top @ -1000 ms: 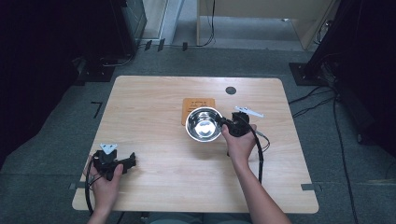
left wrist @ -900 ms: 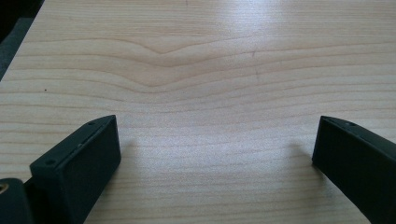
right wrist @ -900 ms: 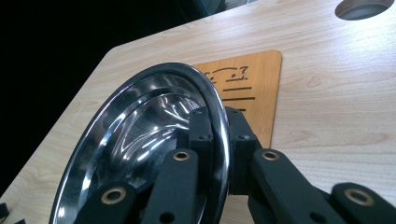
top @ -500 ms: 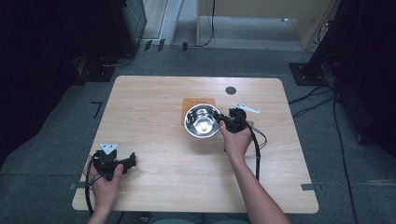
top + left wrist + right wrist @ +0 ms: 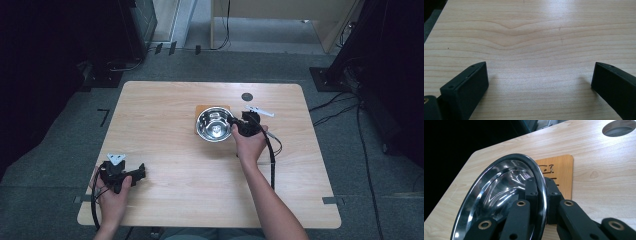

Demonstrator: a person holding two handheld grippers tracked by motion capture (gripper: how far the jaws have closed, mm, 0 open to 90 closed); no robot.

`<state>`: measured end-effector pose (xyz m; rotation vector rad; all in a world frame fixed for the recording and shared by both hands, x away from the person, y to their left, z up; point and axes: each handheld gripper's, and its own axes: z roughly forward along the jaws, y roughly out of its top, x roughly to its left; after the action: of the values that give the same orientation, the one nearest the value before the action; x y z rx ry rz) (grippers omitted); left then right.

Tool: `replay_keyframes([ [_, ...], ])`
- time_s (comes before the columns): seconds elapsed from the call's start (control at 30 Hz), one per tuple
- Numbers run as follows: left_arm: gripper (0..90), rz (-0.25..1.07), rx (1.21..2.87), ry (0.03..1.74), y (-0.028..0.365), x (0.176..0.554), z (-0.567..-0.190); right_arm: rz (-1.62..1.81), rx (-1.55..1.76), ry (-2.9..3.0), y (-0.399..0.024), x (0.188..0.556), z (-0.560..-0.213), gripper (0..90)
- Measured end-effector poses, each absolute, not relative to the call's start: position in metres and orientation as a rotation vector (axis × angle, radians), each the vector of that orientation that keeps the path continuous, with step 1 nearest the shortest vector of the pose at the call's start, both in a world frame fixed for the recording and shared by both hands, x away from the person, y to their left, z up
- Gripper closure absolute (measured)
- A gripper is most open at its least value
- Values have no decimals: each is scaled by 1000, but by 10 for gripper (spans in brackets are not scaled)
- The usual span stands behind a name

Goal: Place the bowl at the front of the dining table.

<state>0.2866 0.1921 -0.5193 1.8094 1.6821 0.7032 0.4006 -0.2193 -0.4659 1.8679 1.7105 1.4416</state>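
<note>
Steel and shiny, the bowl (image 5: 214, 124) stands a little past the middle of the wooden counter (image 5: 200, 170), toward 12 o'clock, and it partly covers a thin brown wooden board (image 5: 206, 107). The right forearm reaches up from the bottom edge of the high view toward 11 o'clock, and the right hand (image 5: 248, 144) lies at 4 o'clock from the bowl. The right tool (image 5: 234, 125) is closed on the bowl's rim at about 3 o'clock of the bowl. In the right gripper view one jaw is inside the bowl (image 5: 499, 195) and the other is outside, with the rim pinched between them. The board (image 5: 559, 172) lies flat behind the bowl.

The left hand (image 5: 114, 192) rests near the counter's 7 o'clock corner. The left tool (image 5: 142, 172) points toward 3 o'clock. Its jaws stand wide apart over bare wood (image 5: 531, 50) and hold nothing.
</note>
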Motion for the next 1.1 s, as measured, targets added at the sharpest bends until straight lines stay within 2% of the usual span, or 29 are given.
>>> replay_keyframes([
  [1.1,9,705,1809,1684,192,286,-519,1371,1964,1565,-208,436,-491,845],
])
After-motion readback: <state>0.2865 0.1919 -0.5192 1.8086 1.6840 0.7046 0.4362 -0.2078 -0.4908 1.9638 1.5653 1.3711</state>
